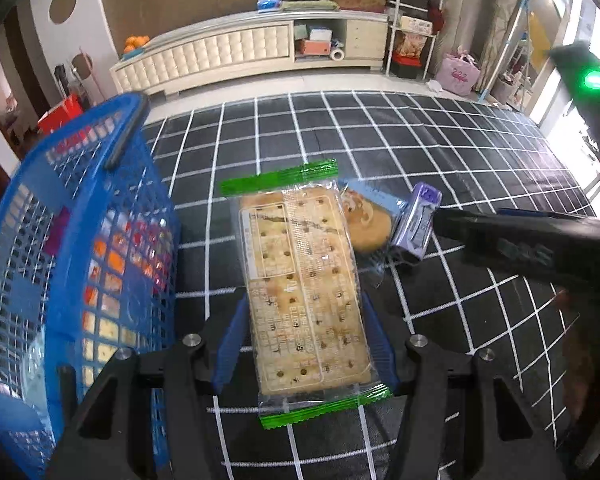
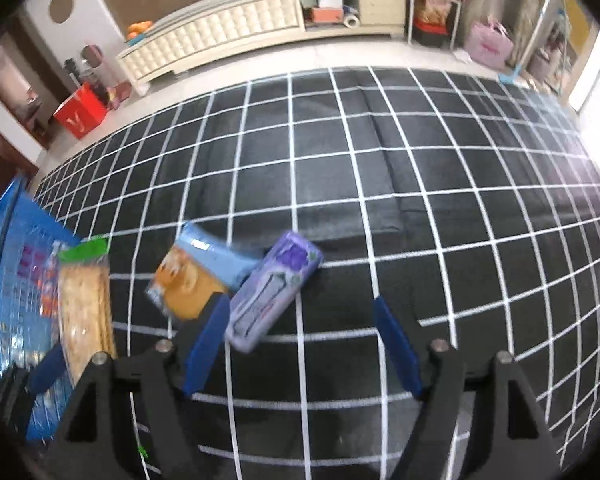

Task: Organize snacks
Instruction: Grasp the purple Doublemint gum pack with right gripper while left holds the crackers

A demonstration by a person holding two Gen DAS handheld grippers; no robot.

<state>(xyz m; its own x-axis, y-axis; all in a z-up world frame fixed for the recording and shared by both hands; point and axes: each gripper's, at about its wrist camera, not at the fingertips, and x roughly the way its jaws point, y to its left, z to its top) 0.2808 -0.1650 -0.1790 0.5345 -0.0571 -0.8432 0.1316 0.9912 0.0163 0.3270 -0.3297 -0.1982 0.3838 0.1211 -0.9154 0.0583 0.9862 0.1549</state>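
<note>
The cracker packet (image 1: 306, 288), clamped in the left hand-held gripper (image 1: 306, 344), hangs just right of the blue basket (image 1: 80, 216), which already holds several snacks. Farther right, a blue-wrapped pastry (image 2: 196, 276) and purple pack (image 2: 274, 290) lie on the checked surface (image 2: 420, 184). The right hand-held gripper (image 2: 300, 340) hangs released, empty, beside them.

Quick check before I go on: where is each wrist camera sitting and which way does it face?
Left wrist: above the checked cloth, facing down and forward; left gripper shut on the cracker pack, blue basket alongside, right gripper's body at the edge.
Right wrist: further along, angled down; right gripper open over the purple pack, nothing gripped.
Shared: crackers, basket, purple pack, blue-wrapped pastry, white cabinet.
</note>
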